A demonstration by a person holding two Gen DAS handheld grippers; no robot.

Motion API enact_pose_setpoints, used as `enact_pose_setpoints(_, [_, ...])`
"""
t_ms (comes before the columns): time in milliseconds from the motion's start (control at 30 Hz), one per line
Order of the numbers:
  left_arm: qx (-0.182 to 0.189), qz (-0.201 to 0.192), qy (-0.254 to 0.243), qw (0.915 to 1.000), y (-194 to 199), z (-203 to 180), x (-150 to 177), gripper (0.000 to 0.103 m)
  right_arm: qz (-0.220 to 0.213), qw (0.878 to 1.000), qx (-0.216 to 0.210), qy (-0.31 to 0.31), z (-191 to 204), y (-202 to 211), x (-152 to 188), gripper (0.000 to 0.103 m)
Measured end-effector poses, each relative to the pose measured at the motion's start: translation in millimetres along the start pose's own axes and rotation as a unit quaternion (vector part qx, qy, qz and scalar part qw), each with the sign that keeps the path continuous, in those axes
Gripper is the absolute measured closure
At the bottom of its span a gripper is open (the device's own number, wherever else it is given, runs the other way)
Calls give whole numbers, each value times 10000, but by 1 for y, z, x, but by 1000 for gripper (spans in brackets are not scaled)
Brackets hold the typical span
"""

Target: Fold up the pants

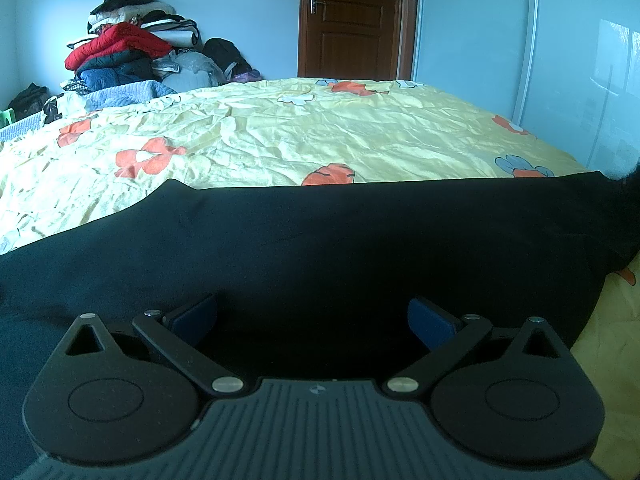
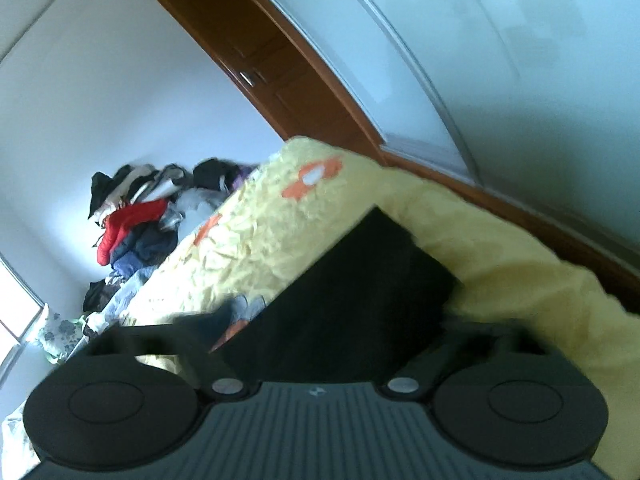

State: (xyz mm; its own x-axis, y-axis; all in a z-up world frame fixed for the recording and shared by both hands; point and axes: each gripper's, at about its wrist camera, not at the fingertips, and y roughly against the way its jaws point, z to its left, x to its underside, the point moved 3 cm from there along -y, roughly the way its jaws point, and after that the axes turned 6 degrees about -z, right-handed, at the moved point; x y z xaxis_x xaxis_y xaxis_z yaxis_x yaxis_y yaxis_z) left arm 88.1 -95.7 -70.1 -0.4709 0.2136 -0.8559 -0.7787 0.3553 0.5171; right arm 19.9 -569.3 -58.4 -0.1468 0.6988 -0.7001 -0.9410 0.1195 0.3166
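Observation:
Black pants (image 1: 320, 240) lie spread flat across the near part of a bed with a yellow flowered sheet (image 1: 320, 132). My left gripper (image 1: 312, 320) is open just above the pants' near edge, its blue pads (image 1: 192, 316) wide apart, holding nothing. In the tilted, blurred right wrist view the pants (image 2: 360, 300) run away from me to a square end near the bed's edge. My right gripper (image 2: 332, 332) is open over that cloth, fingers spread to either side.
A pile of clothes and bags (image 1: 132, 48) sits at the bed's far left corner. A brown door (image 1: 352, 16) and white sliding wardrobe (image 1: 520, 60) stand behind the bed. The bed edge drops off at the right (image 2: 560, 280).

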Motion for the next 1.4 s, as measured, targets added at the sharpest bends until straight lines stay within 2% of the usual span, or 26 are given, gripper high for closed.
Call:
enact_pose_setpoints(33, [0, -1, -1, 10000, 0, 0, 0, 0, 44, 9998, 129, -109, -4, 0, 1, 90])
enact_pose_setpoints(133, [0, 0, 0, 10000, 0, 0, 0, 0, -26, 9993, 12, -377, -13, 3, 3, 93])
enact_pose_setpoints(233, [6, -4, 12, 10000, 0, 0, 0, 0, -118, 9991, -145, -370, -3, 9, 1, 93])
enact_pose_setpoints(400, [23, -11, 33, 10000, 0, 1, 0, 0, -475, 9852, -1163, -1162, 16, 16, -24, 94])
enact_pose_setpoints(533, [34, -13, 48, 10000, 0, 1, -1, 0, -740, 9835, -1318, -991, 37, 21, -57, 94])
enact_pose_setpoints(633, [37, -18, 52, 10000, 1, 1, -1, 0, -687, 9845, -1370, -859, 48, 23, -55, 94])
enact_pose_setpoints(767, [-2, -153, 253, 9996, 8, 10, -4, 1, -398, 9903, -1291, -321, 79, 19, -32, 94])
enact_pose_setpoints(900, [-231, -430, 824, 9954, 24, 39, -18, 1, 34, 9837, -1794, 116, 135, 12, -4, 94])
enact_pose_setpoints(1033, [-674, -562, 1211, 9887, 34, 71, -25, 1, 665, 9672, -2414, 434, 192, 1, 37, 94])
enact_pose_setpoints(1167, [-1029, -507, 1494, 9821, 37, 96, -21, 1, 1460, 9472, -2804, 534, 234, -17, 96, 94])
enact_pose_setpoints(1300, [-1107, -505, 1681, 9782, 43, 110, -17, 1, 2108, 9335, -2838, 599, 254, -29, 151, 94])
enact_pose_setpoints(1400, [-1158, -544, 1667, 9777, 47, 113, -17, 1, 2348, 9280, -2776, 817, 266, -32, 178, 94])
